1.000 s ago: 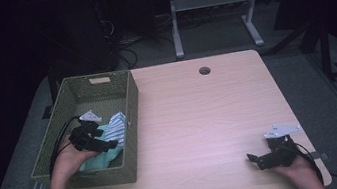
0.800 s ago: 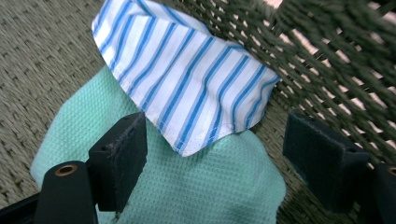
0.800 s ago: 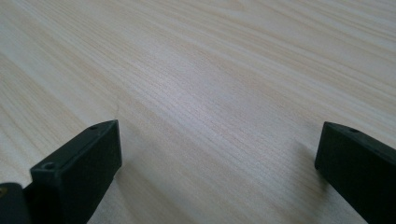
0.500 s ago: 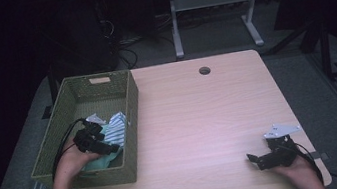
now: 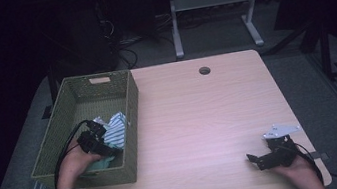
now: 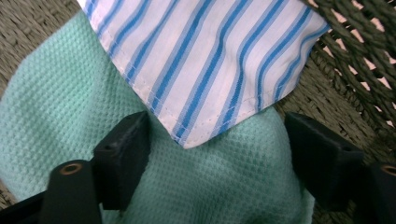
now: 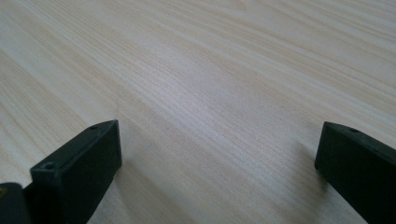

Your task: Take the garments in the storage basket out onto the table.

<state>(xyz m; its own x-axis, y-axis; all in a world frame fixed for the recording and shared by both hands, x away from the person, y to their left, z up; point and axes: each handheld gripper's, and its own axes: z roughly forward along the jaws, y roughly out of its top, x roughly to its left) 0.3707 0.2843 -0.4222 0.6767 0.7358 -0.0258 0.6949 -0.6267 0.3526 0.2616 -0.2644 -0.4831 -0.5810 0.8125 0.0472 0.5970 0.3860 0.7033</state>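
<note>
Left claw (image 5: 96,141) inside green woven rectangular basket (image 5: 80,95), at 9 o'clock on the pale wood desk (image 5: 200,120). Jaws apart, straddling a raised fold of mint-green waffle-knit cloth (image 6: 60,116); not clamped. White cloth with blue stripes (image 6: 205,60) lies over the mint cloth, its corner pointing down between the jaws. Basket wall at 2 o'clock in left gripper view. Right claw (image 5: 260,160) at 5 o'clock on desk, jaws wide apart, bare wood between them

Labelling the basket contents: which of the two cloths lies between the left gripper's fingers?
The mint-green waffle-weave cloth. The left gripper has its open fingers on either side of it; the blue-striped white cloth lies on top, its corner just reaching between them.
</note>
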